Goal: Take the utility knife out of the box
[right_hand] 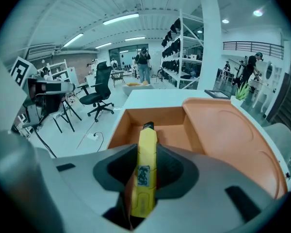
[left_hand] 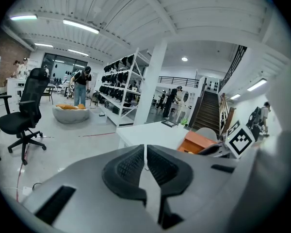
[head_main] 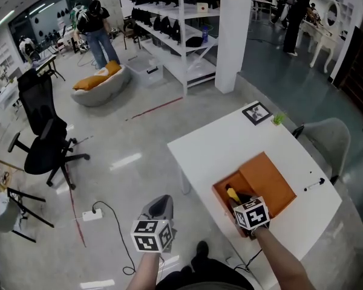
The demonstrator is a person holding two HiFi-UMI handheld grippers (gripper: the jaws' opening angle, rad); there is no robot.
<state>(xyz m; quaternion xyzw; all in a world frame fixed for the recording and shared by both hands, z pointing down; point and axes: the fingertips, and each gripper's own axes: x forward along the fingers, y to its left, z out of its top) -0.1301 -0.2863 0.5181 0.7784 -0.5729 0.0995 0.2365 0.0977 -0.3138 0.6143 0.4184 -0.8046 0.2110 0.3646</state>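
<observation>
Yellow utility knife (right_hand: 146, 152) clamped in right gripper (right_hand: 145, 165), not yet clear of orange box (right_hand: 172, 116); left gripper (left_hand: 145, 165) closed, empty.

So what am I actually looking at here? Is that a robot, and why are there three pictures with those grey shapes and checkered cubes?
No robot here: a person holds hand-operated tongs in each hand; the marker cubes are part of them. The head view comes from a camera on the person's head, looking down at a white table. The other two views come from cameras riding on each tool, looking along its jaws. On the table sits an open orange box, with a small framed picture at the far corner. The right tongs are closed on a yellow utility knife, over the box. The left tongs are shut and empty, held beside the table.
</observation>
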